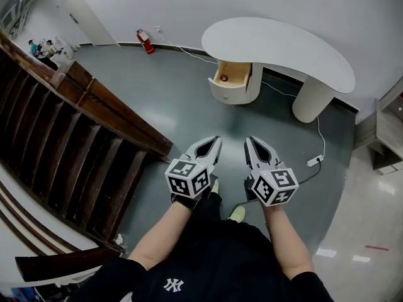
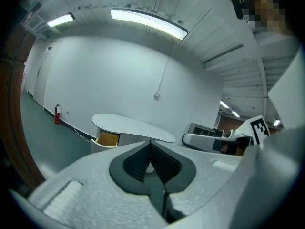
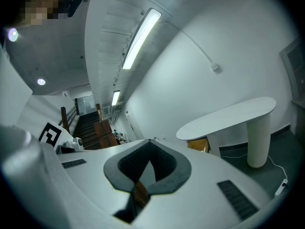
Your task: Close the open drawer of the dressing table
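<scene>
Distance separates both tools from the dressing table (image 1: 277,46), which stands well apart from the person across a grey floor (image 1: 170,99), backed against a white wall (image 1: 208,2). Its white, kidney-shaped worktop rests on a rounded pedestal (image 1: 255,83) at one end and a plain round leg (image 1: 310,99) at the other. The drawer (image 1: 230,75) in the pedestal is pulled out toward the room, its wooden inside showing, with a small red object (image 1: 224,78) lying in it; what that object is cannot be made out. The left tool (image 1: 216,142) and the right tool (image 1: 249,141) are held side by side in front of the person's body, near each other but not touching, both pointing toward the dressing table. Each tool's own view shows its jaws brought together at the tips with nothing between them — the left tool (image 2: 150,143) looks across at the open drawer (image 2: 108,138) under the worktop, and the right tool (image 3: 150,141) sees the same drawer (image 3: 199,144) from the other side. A dark wooden staircase (image 1: 69,143) runs along the person's left. A red fire extinguisher (image 1: 145,41) stands at the foot of the wall, and a white power strip (image 1: 314,161) lies on the floor to the right, its cable leading toward the leg.
</scene>
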